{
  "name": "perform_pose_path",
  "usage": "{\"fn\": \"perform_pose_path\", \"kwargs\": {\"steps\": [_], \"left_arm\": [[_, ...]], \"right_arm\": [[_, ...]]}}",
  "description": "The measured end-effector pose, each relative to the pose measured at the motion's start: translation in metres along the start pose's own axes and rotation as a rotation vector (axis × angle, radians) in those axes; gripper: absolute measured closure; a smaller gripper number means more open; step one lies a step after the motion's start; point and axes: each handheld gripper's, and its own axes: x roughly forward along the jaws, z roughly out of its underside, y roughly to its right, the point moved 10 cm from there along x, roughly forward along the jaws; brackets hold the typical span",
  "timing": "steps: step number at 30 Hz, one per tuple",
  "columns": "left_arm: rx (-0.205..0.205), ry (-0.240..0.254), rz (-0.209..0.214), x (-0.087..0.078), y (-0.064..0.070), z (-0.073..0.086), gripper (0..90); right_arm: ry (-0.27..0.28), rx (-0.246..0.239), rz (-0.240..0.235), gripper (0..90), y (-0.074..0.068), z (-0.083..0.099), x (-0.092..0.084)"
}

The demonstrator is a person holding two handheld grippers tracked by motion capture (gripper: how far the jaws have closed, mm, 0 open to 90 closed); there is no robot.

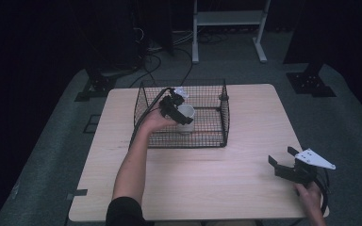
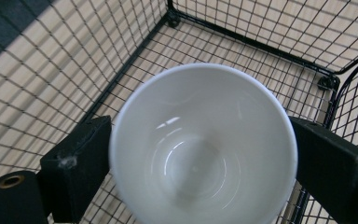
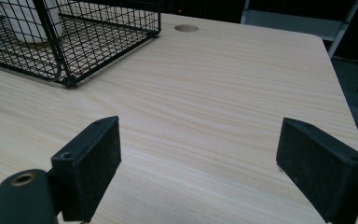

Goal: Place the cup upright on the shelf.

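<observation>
A wire basket (image 1: 219,117) sits on the tabletop (image 1: 245,155). Inside it, the left claw (image 1: 176,109) grips a white cup (image 1: 186,116). The right claw (image 1: 283,160) gapes empty.

Cup (image 2: 204,144): plain glossy white, no pattern, between black jaws of left gripper (image 2: 200,172). Basket (image 1: 207,139) around it: black wire, square grid. Surface (image 3: 214,102) under right gripper (image 3: 200,172): pale wood, fine grain. Right gripper black, plate (image 1: 315,158) on top light grey.
</observation>
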Motion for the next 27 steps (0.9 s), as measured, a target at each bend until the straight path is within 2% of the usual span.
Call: {"fn": "perform_pose_path", "kwargs": {"steps": [5, 11, 20, 23, 27], "left_arm": [[0.001, 0.028, -0.021, -0.012, -0.001, -0.002, 6.8], [-0.001, 0.071, -0.033, -0.026, 0.005, -0.005, 5.2], [-0.004, 0.102, -0.054, -0.045, 0.009, 0.002, 5.2], [-0.004, 0.126, -0.061, -0.052, 0.013, 0.001, 5.2], [-0.014, 0.140, -0.053, -0.060, 0.017, 0.002, 5.1]], "right_arm": [[0.000, -0.001, 0.000, 13.1, 0.000, 0.000, 0.000], [-0.001, -0.002, 0.001, 13.0, 0.000, 0.000, 0.000], [0.000, 0.001, 0.000, 13.1, 0.000, 0.000, 0.000], [-0.002, 0.002, 0.001, 13.0, 0.001, 0.000, 0.000], [-0.002, 0.002, 0.001, 13.0, 0.001, 0.000, 0.000]]}}
